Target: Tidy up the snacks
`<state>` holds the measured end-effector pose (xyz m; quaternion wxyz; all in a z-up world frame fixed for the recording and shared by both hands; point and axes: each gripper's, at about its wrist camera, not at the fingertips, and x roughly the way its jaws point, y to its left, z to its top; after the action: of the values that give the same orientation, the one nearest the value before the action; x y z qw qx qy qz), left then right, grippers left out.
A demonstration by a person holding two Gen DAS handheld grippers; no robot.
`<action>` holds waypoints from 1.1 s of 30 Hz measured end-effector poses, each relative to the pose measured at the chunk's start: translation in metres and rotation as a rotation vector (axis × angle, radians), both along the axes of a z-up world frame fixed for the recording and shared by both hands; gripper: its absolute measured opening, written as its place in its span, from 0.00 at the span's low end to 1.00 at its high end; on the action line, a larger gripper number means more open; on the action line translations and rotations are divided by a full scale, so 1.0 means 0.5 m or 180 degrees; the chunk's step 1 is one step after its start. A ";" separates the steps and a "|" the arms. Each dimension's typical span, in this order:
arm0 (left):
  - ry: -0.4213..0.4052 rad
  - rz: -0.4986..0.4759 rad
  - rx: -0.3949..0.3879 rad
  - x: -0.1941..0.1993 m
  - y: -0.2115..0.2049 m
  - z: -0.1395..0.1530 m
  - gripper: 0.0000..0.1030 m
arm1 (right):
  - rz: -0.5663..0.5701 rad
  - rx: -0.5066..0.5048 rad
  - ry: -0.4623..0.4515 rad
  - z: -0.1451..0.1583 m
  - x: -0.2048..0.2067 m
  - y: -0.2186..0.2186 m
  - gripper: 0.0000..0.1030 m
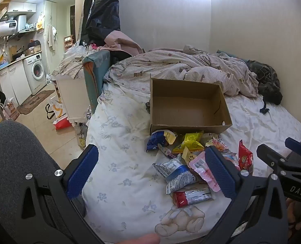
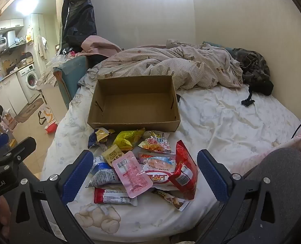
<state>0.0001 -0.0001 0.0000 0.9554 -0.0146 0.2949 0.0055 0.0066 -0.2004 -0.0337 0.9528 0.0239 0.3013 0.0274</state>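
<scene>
Lying with its long side across the bed, the cardboard box [image 2: 134,103] opens upward; left gripper [image 1: 150,174] and right gripper [image 2: 144,177] tilt downward over the snack packets [image 2: 138,162], jaws spread wide, grasping nothing.

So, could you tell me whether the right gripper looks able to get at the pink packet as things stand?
Probably yes. The right gripper is open and empty, and the pink packet lies on top of the snack pile on the bed, between the fingers' line of sight, with nothing covering it.
</scene>
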 end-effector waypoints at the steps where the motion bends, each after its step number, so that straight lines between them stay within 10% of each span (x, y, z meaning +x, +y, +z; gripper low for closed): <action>1: -0.0007 0.0001 0.0005 0.000 0.000 0.000 1.00 | -0.0001 0.0003 0.0003 0.000 0.001 0.000 1.00; 33: -0.0013 0.0002 0.0027 0.000 0.000 0.000 1.00 | 0.0001 0.0011 -0.0008 -0.001 0.001 0.000 1.00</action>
<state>0.0000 -0.0003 0.0001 0.9561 -0.0107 0.2929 0.0069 0.0072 -0.2003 -0.0342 0.9532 0.0255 0.3000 0.0280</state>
